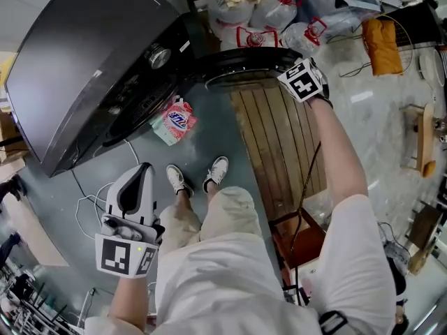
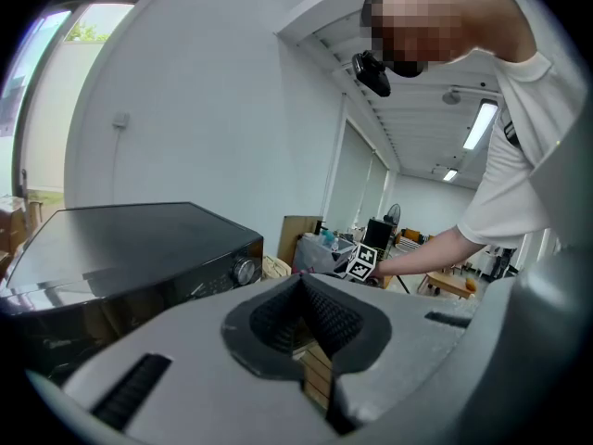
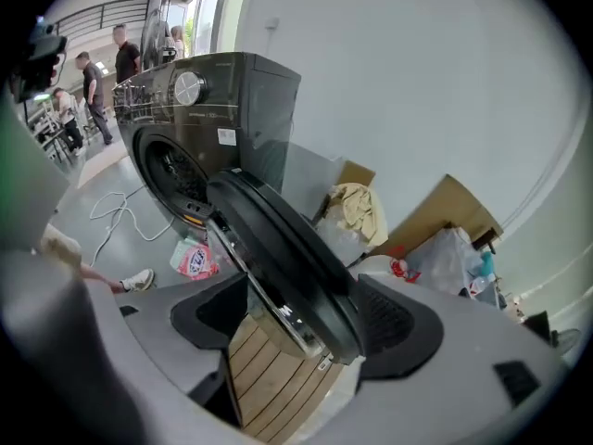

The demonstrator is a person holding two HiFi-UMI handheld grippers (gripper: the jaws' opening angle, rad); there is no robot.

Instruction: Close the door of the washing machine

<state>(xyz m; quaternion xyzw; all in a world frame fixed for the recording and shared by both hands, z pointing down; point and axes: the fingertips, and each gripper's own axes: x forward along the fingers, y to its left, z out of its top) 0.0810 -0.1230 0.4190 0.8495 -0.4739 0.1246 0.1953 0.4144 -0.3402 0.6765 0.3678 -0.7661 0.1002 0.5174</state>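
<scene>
The black front-loading washing machine [image 1: 84,61] stands at the upper left, also seen in the left gripper view [image 2: 120,239]. Its round door [image 1: 244,60] hangs wide open, away from the drum opening [image 3: 171,170]. My right gripper [image 1: 299,72] is at the door's free edge. In the right gripper view, the door's [image 3: 278,239] rim runs between the wide-apart jaws of that gripper [image 3: 306,315], and neither pad clearly presses on it. My left gripper [image 1: 143,167] hangs low by my left side, far from the machine. Its [image 2: 301,281] tips meet with nothing between them.
A pink detergent pouch [image 1: 174,121] lies on the floor below the drum. A slatted wooden board [image 1: 279,138] lies under the door, with a red-brown box [image 1: 300,236] at its near end. Filled plastic bags [image 1: 265,12] pile up behind. A white cable [image 1: 94,201] trails left of my shoes [image 1: 199,176].
</scene>
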